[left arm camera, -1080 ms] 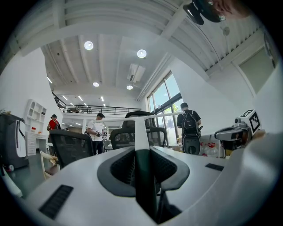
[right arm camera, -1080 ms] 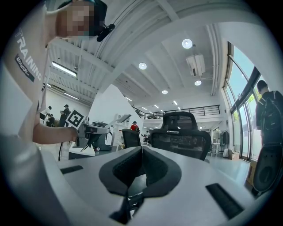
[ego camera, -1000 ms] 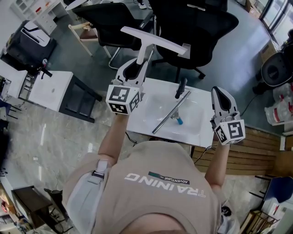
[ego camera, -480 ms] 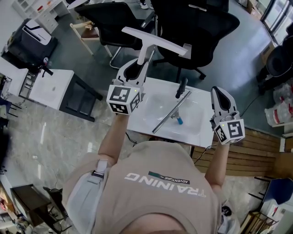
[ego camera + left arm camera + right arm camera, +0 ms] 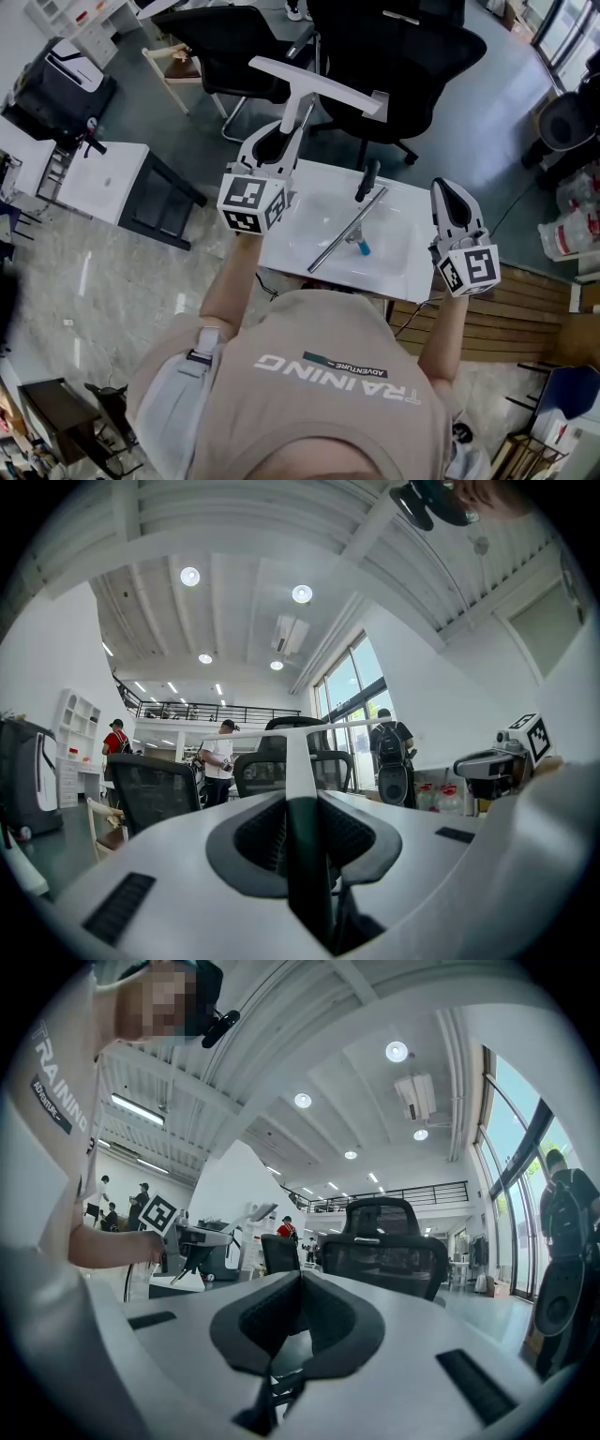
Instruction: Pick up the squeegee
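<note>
While the left gripper point(image 5: 281, 142) points level, its two jaws are clamped on the handle of the white plastic T-shaped squeegee point(image 5: 314, 86), one jaw on each side. In the left gripper view point(image 5: 302, 810) the handle runs straight up out of the slot between the dark pads. The long straight blade point(image 5: 305, 727) crosses above the jaw tips like a bar.

From the head view the squeegee stands clear of the white rectangular basin top point(image 5: 394, 272). Its blade shows past the far edge of that top, against the black mesh office chairs point(image 5: 398, 47).

The right gripper point(image 5: 450, 192) is held level near the right edge of the basin top, well apart from the squeegee. In the right gripper view point(image 5: 298, 1283) its jaws are pressed together with nothing between them.

On the basin top lie a thin silver metal rod point(image 5: 339, 239), a black handle point(image 5: 367, 180) at its far end and a small blue piece point(image 5: 364, 248) beside it.
</note>
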A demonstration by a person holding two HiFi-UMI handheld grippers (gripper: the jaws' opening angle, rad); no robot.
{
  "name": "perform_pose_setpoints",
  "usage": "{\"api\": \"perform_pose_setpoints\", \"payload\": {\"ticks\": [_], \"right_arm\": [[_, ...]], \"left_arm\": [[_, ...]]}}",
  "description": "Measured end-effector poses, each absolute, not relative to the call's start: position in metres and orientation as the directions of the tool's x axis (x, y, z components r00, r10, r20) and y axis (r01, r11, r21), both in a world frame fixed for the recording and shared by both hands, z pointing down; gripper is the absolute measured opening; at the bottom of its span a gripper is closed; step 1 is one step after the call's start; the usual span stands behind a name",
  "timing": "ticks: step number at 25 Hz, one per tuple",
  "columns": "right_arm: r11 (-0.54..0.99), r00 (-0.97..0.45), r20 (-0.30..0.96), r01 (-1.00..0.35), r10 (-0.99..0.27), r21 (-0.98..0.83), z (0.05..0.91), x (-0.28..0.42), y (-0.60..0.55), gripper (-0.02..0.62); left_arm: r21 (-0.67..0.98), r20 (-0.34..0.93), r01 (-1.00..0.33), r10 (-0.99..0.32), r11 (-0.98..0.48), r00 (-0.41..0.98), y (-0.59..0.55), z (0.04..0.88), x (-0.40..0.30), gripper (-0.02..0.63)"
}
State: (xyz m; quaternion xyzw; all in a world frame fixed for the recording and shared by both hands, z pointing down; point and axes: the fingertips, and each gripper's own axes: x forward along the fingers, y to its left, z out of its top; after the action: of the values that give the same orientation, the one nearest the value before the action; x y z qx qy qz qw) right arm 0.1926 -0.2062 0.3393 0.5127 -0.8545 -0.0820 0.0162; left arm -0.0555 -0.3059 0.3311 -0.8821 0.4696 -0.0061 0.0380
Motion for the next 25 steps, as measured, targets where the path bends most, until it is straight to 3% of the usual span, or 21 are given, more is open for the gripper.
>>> {"api": "perform_pose_setpoints", "payload": {"ticks": [25], "right_arm": [[0.456,-0.467,-0.058,-0.879,-0.882,0.141,0.342,0.199,-0.216,0.031]], "left_arm": [[-0.071,-0.028,-0.838,-0.839,-0.541,0.544,-0.308,0.332,-0.056,0.098]]}}
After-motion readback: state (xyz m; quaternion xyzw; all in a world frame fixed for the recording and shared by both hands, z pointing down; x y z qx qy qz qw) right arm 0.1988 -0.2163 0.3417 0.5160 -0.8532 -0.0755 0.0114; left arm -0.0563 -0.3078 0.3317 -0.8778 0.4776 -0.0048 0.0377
